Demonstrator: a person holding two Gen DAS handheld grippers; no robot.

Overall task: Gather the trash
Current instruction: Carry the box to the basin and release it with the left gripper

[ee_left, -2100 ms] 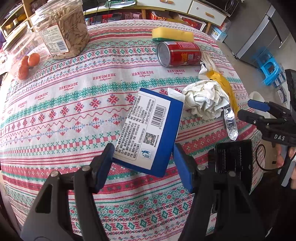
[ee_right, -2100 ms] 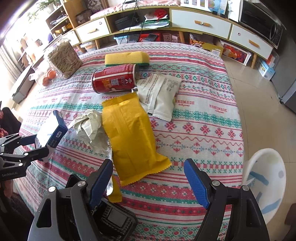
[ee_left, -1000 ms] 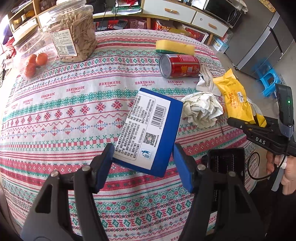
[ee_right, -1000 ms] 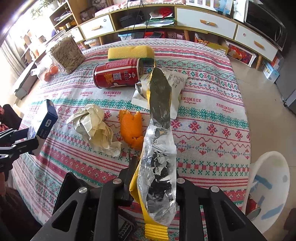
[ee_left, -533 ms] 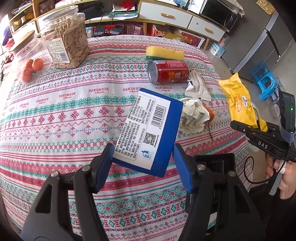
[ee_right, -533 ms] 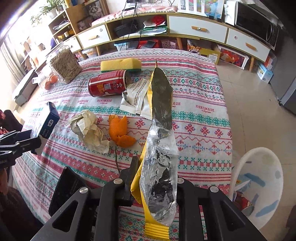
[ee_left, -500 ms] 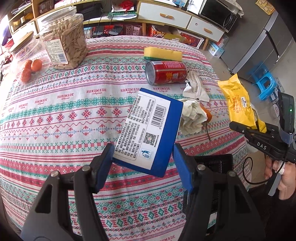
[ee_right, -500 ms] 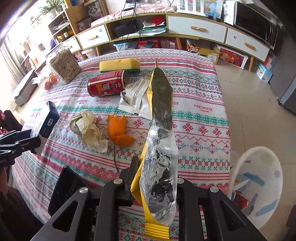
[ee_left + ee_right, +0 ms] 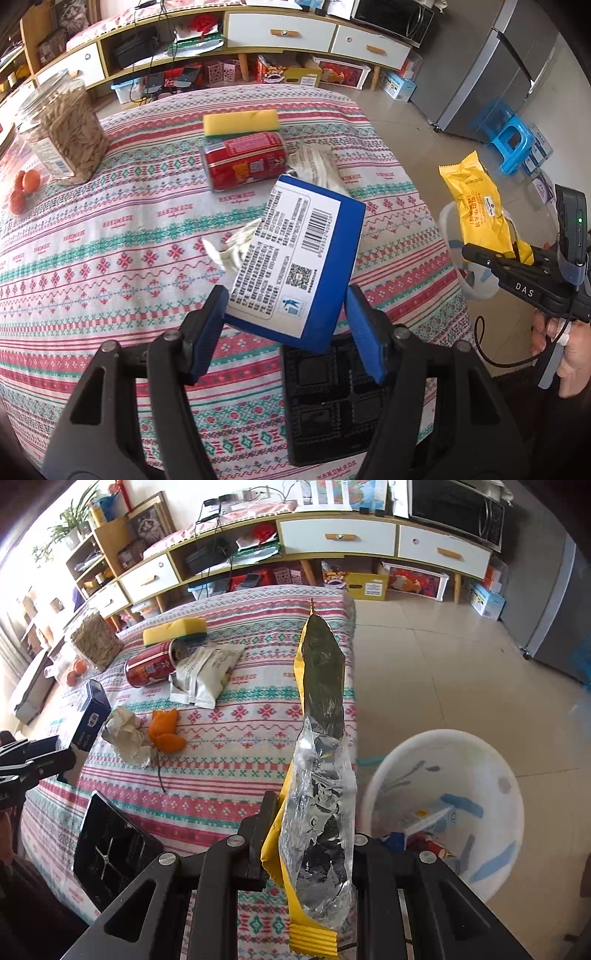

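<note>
Right wrist view puts your right gripper [image 9: 310, 853] pinched tight on the yellow snack wrapper [image 9: 319, 753], which stands up out of the jaws with its silver lining facing you, carried just past the table's right edge and beside the white bin [image 9: 443, 805] on the floor. Some packaging already lies in that bin. Your left gripper [image 9: 284, 325] clamps the blue box [image 9: 295, 254] by its lower end, holding it above the tablecloth near the table's front edge. So you are, by my reading, in the carry-and-drop step with both hands loaded. Next, bring the wrapper over the bin's mouth and spread the jaws only once its dangling end is inside the rim, since a light foil bag may drift. Then swing the box across to the same bin. Left on the table [image 9: 258, 716] are the red can [image 9: 245, 160], the silver pouch [image 9: 203, 674], the crumpled tissue [image 9: 125, 734] and the orange peel [image 9: 164, 733], toward the middle.
</note>
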